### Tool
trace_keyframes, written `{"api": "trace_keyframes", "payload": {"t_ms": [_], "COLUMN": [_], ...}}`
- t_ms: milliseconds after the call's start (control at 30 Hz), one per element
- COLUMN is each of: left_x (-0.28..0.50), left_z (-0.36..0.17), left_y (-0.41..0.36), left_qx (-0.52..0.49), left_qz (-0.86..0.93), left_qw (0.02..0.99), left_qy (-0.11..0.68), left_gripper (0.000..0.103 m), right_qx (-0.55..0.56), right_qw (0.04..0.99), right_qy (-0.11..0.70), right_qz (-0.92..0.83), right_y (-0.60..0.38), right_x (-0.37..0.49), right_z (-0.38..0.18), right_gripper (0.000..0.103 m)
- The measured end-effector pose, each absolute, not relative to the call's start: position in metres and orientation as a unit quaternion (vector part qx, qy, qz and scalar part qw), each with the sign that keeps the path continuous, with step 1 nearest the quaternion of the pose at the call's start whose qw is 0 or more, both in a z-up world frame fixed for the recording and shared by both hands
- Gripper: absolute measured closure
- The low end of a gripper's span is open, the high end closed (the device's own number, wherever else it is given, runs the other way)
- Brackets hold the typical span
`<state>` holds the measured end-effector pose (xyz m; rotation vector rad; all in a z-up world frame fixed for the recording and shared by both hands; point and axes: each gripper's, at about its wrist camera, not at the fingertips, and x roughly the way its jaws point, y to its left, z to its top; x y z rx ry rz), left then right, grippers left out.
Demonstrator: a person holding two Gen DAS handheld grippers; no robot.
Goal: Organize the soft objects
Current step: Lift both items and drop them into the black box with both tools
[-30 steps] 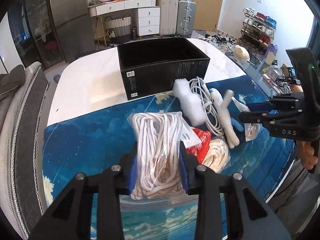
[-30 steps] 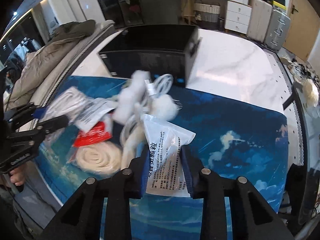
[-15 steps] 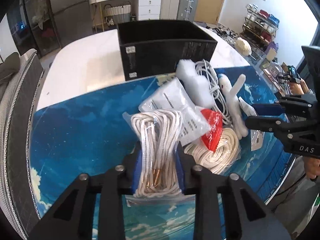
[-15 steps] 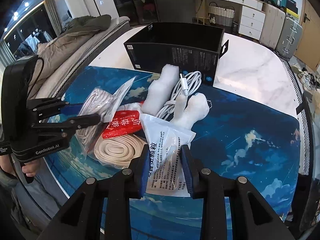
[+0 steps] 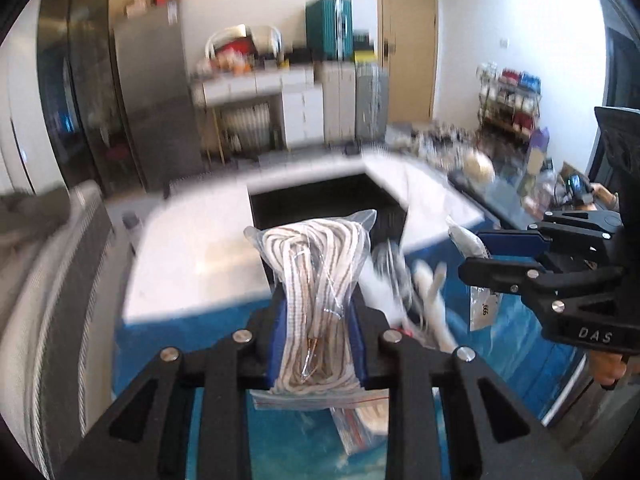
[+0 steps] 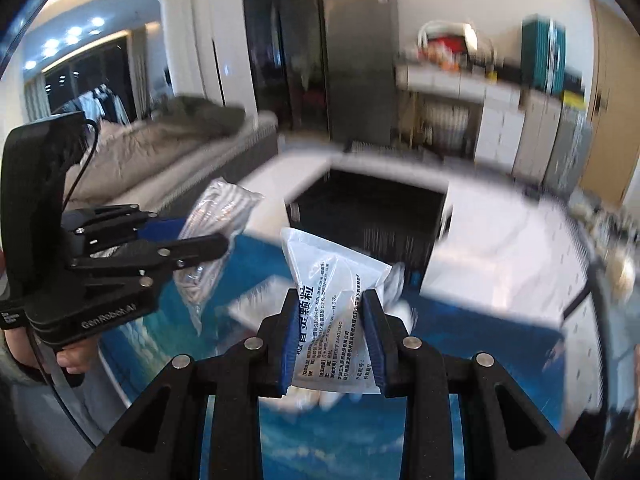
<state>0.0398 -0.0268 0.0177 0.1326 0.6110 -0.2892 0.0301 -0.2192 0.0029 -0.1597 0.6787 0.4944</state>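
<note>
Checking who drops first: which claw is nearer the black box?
Hard to call; both hang short of the black box, about level. The left claw holds the rope bag, the right claw the white packet.

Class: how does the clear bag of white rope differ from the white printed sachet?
The clear bag of white rope shows coiled cord through plastic; the white printed sachet is opaque with dark text. The left gripper holds the bag, the right gripper the sachet. Both are lifted.
</note>
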Motion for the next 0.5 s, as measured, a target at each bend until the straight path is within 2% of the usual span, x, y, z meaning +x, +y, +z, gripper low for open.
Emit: {"api": "trace_keyframes", "payload": {"t_ms": [100, 300, 400, 500], "left_x": [0.040, 0.065, 0.080, 0.106], "left_z": [0.045, 0.086, 0.093, 0.091], "left_y": [-0.028, -0.015, -0.012, -0.007], "left_qx": [0.092, 0.066, 0.070, 0.052], "left_qz": [-0.141, -0.141, -0.137, -0.129], "left_qw": [0.955, 0.971, 0.976, 0.977], "left_qy": [0.242, 0.181, 0.156, 0.165], "left_gripper": [0.078, 0.078, 0.077, 0.077], "right_qx": [-0.078, -0.064, -0.059, -0.052], "right_qw": [0.933, 0.957, 0.964, 0.968], "right_qy": [0.262, 0.165, 0.138, 0.133], "right_qz": [0.236, 0.229, 0.220, 0.206], "right_y": [-0.218, -0.215, -0.211, -0.206], "right_x": [0.021, 0.025, 0.037, 0.062], "right_z": [0.030, 0.075, 0.086, 0.090], "right_gripper": [0.073, 0.073, 0.073, 0.073]}}
